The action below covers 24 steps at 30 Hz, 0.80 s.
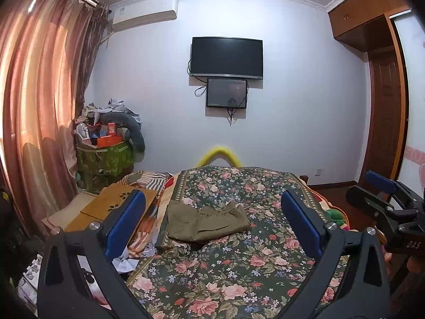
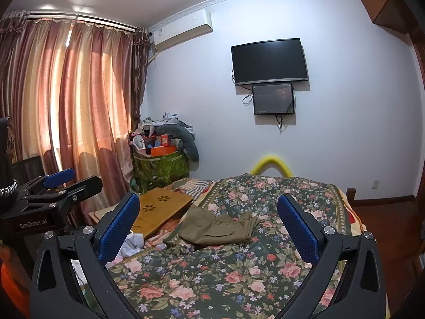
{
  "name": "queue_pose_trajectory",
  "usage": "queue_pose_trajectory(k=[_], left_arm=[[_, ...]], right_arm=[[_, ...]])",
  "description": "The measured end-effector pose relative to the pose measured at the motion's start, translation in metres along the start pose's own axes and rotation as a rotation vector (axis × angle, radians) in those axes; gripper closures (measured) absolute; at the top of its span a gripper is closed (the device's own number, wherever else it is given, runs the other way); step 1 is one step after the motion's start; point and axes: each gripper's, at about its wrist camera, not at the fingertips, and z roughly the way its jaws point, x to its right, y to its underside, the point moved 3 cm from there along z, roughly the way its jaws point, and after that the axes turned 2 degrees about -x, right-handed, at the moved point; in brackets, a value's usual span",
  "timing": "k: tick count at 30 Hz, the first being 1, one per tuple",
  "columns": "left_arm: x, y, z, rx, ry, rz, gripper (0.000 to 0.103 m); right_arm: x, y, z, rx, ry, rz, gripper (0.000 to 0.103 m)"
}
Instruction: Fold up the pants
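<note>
Both grippers, left and right, hold jaws wide apart, empty, above pants.

White lettering reading "GenRobot.AI" stood on the black body of the left gripper, seen at the left edge of the right wrist view. In the left wrist view, the black body of the right gripper bore the white letters "DAS" at the right edge. The air conditioner carried a small label and the television a mark on its lower bezel, both too small to read.
</note>
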Motion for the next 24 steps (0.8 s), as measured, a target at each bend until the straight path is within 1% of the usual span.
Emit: queue_pose_trajectory(k=[24], left_arm=[[0.0021, 0.0014, -0.0003, 0.000, 0.019, -0.008, 0.000]], right_arm=[[0.0012, -0.0012, -0.0009, 0.003, 0.010, -0.001, 0.000]])
